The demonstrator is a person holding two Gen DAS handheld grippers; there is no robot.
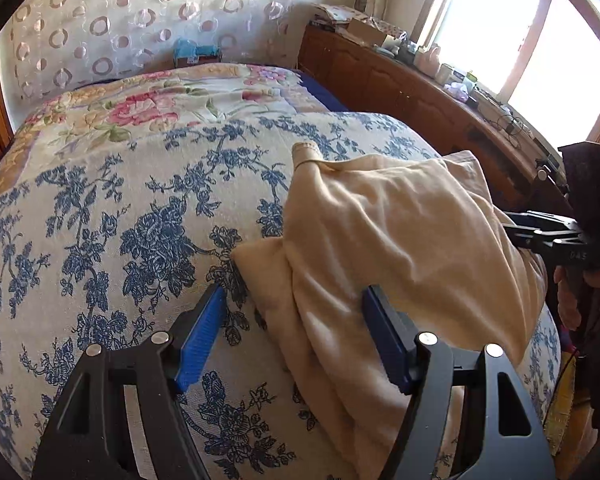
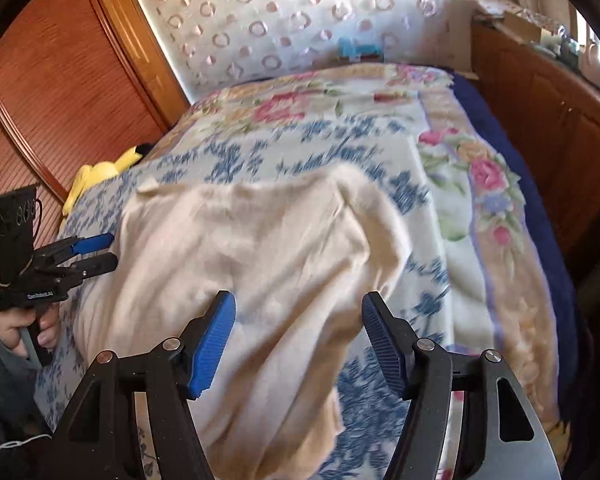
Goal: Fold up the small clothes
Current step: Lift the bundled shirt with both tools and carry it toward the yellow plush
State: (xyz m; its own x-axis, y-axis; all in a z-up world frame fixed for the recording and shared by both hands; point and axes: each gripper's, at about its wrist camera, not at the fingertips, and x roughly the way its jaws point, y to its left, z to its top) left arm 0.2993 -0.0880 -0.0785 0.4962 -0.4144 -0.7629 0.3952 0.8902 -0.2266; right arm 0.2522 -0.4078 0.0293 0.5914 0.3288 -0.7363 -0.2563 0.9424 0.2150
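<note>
A cream-coloured small garment (image 1: 400,232) lies rumpled on the blue-flowered bedspread (image 1: 120,220), with one cuff sticking up at its far end. My left gripper (image 1: 294,296) is open over the garment's near left edge; cloth lies under the gap and the blue pads (image 1: 202,340) do not press on it. In the right wrist view the garment (image 2: 260,248) spreads out in front of my right gripper (image 2: 299,300), which is open just above the cloth with nothing pinched. The left gripper (image 2: 108,252) shows at the garment's left edge, held by a hand (image 2: 24,332).
A rose-patterned blanket (image 2: 480,184) covers the far and right side of the bed. A wooden cabinet (image 1: 400,80) with clutter on top runs along the window side. Wooden wardrobe doors (image 2: 60,80) stand on the left, and a yellow plush toy (image 2: 96,176) lies at the bed's left edge.
</note>
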